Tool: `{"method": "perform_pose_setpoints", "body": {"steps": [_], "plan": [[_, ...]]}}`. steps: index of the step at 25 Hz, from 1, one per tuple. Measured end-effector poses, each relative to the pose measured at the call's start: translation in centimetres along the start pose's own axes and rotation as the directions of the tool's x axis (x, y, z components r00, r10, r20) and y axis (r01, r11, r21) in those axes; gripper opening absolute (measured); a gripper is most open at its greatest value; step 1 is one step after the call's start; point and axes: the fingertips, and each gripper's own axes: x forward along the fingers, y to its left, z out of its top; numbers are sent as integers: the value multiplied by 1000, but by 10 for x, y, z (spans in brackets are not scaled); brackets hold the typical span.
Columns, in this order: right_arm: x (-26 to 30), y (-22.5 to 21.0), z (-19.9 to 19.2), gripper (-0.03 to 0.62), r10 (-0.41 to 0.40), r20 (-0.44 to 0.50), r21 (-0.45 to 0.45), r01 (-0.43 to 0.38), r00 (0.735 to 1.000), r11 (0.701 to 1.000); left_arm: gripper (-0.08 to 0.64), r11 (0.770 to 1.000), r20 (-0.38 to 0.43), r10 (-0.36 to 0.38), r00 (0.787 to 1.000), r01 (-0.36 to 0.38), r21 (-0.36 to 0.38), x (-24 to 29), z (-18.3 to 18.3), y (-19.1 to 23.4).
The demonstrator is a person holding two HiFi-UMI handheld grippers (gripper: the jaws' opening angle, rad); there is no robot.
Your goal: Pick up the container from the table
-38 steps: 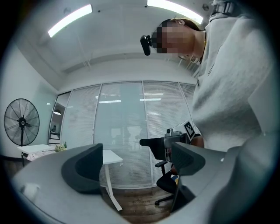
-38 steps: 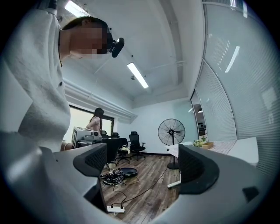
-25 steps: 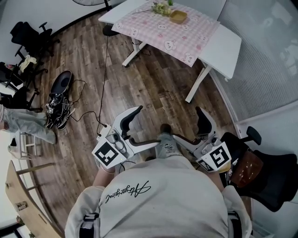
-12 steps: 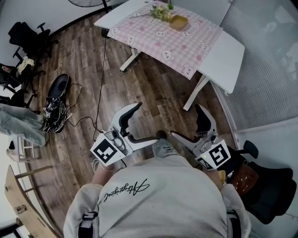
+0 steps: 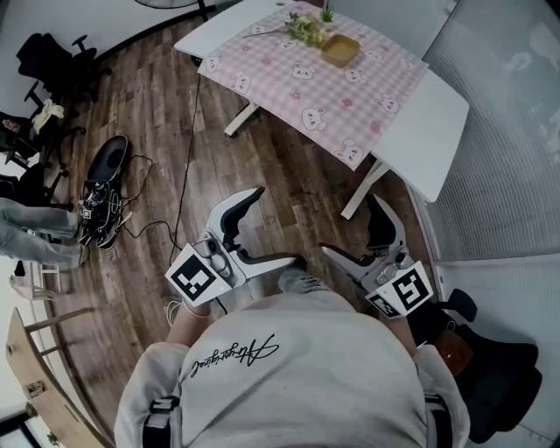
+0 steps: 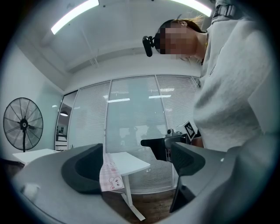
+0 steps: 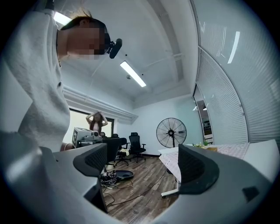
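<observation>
Far ahead on the table, the container is sitting beside a small plant, well apart from both grippers. The left gripper and right gripper are hovering near the person's chest, jaws apart, holding nothing. The container is lying forward and slightly right, so the right gripper is probably nearer.

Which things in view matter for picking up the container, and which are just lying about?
For the job:
container
table with its checked cloth
left tool and right tool, both open and empty

Lying about:
flowers beside the container
fan
office chairs
cables on the floor
</observation>
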Motion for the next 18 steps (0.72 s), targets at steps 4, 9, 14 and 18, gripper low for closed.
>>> {"method": "perform_pose_setpoints", "body": {"steps": [4,9,14,18], "plan": [[9,-31,3,491,13,3,-8,-13,1000,1000,466,1000,-2,4,1000,-4,4,26,-5,19],[14,-68,4,491,30,6,-12,-30,1000,999,466,1000,-2,6,1000,-6,20,60,-7,40],[23,-96,-7,491,27,-10,5,-27,1000,1000,466,999,-22,9,1000,-8,43,81,-15,52],[35,-101,-3,491,35,15,32,-35,999,999,466,1000,-42,17,999,-17,11,77,-21,63]]}}
